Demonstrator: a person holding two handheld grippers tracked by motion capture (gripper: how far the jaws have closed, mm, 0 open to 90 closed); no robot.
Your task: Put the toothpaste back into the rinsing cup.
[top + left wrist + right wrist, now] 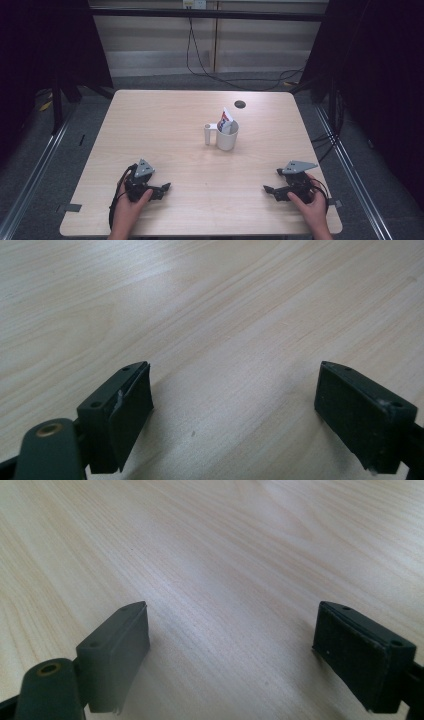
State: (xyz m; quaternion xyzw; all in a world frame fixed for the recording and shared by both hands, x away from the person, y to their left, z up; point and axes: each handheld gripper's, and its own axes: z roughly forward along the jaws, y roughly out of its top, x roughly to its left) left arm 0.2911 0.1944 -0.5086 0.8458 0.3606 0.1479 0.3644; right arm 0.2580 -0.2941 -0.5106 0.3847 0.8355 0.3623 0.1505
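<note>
Your left gripper [162, 189] lay low on the table [165, 125], jaws wide and empty. The cup [227, 135] with a packet [225, 120] stood mid-table, well apart, nothing between. Your right gripper [268, 190] also rested low, wide and empty.

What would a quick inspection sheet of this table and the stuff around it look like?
Surface: light wood-grain table, with a dark round hole near its far edge.
Job's things: white cup with a side handle standing upright mid-table; a red, white and blue packet sticks out of it.
Clutter: nothing seen.
Grippers: left gripper and right gripper rest near the table's near edge, each in a hand, jaws wide apart, nothing between them.
Cables: a black cable trails from the left gripper; more black cables hang down the back wall and lie along the floor.
Surroundings: grey floor, dark curtains at both sides.
</note>
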